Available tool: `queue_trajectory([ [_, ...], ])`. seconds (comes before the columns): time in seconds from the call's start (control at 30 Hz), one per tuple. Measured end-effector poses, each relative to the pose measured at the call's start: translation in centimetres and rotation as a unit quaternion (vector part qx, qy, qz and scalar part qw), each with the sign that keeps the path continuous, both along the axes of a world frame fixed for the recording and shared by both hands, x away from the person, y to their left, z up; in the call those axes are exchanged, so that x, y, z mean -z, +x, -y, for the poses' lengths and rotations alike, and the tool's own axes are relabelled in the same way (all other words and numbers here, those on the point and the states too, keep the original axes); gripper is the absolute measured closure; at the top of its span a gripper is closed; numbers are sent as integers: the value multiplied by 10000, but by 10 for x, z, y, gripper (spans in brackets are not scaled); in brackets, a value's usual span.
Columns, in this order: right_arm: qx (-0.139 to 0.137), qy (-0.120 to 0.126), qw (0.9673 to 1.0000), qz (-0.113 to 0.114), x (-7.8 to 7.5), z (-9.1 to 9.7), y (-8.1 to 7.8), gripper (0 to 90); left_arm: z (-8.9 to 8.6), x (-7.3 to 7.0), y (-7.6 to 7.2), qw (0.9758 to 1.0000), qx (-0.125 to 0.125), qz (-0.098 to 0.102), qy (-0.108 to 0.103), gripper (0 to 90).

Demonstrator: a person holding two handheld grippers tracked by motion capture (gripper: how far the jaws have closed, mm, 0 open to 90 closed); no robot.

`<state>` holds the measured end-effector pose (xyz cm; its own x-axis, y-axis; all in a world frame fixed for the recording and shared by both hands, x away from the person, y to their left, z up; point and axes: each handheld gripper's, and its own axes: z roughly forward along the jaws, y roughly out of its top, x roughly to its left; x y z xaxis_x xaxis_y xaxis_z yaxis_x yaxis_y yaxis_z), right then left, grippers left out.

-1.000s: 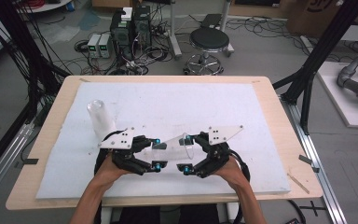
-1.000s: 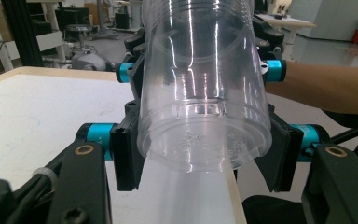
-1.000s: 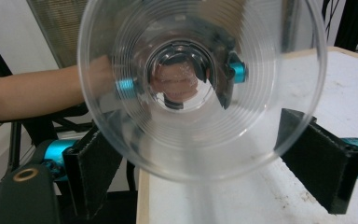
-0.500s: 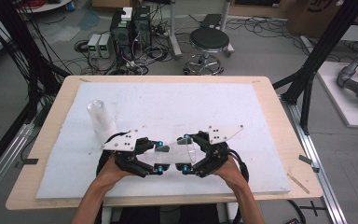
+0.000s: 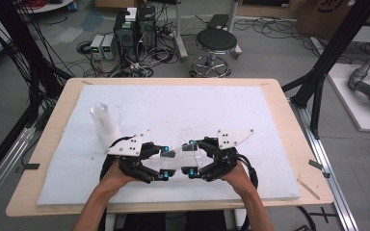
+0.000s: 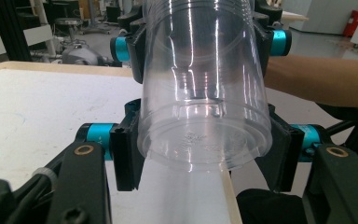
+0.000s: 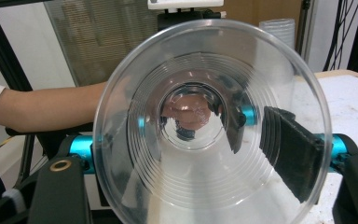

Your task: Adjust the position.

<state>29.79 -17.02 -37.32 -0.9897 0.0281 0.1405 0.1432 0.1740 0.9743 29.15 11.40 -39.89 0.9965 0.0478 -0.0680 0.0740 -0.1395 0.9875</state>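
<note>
A clear plastic cup [image 5: 178,156] lies level above the white mat, between my two grippers, which face each other. My left gripper [image 5: 165,162] is shut on its base end; in the left gripper view the cup's bottom [image 6: 200,149] faces me between the black pads [image 6: 123,158]. My right gripper [image 5: 191,158] has just been closing with the cup's rim end between its jaws. Its pads now press the wall. In the right gripper view the cup's open mouth [image 7: 209,121] faces me, with one pad [image 7: 291,154] against its side.
A stack of clear cups [image 5: 103,122] stands upright on the white mat [image 5: 212,106] to the left, behind the left gripper. It shows again as cups [image 7: 277,25] far off. Both forearms come in over the table's front edge [image 5: 173,209].
The right gripper's jaws stood wide apart a second ago and have narrowed onto the cup's rim end. The left gripper and the cup have stayed where they were.
</note>
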Motion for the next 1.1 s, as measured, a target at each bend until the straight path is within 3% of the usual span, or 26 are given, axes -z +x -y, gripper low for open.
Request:
queue_trajectory([
  [0.07, 5, 0, 10000, -4, 0, 0, 0, 282, 0, 0, 0, 10000, -46, -10, 44, 384],
  [0.1, 12, 2, 10000, -2, 0, 0, 0, 283, 1, 0, 0, 9999, -121, -51, 65, 320],
  [0.2, 31, 20, 10000, -10, 0, 1, 1, 284, 2, 0, 2, 9993, -274, -216, 157, 17],
  [0.7, 100, 9, 9999, -18, 0, 4, 1, 289, -10, -2, 1, 9978, -553, -204, 297, 17],
  [0.93, 138, 0, 9999, 2, -1, 5, 2, 295, -11, -2, -1, 9968, -594, -184, 505, 17],
  [1.0, 155, -25, 9999, 4, -2, 4, 2, 295, -14, -2, -3, 9956, -697, -202, 597, 17],
  [1.1, 209, -119, 9997, 21, -3, 4, 3, 295, -20, -1, -7, 9905, -997, -172, 926, 17],
])
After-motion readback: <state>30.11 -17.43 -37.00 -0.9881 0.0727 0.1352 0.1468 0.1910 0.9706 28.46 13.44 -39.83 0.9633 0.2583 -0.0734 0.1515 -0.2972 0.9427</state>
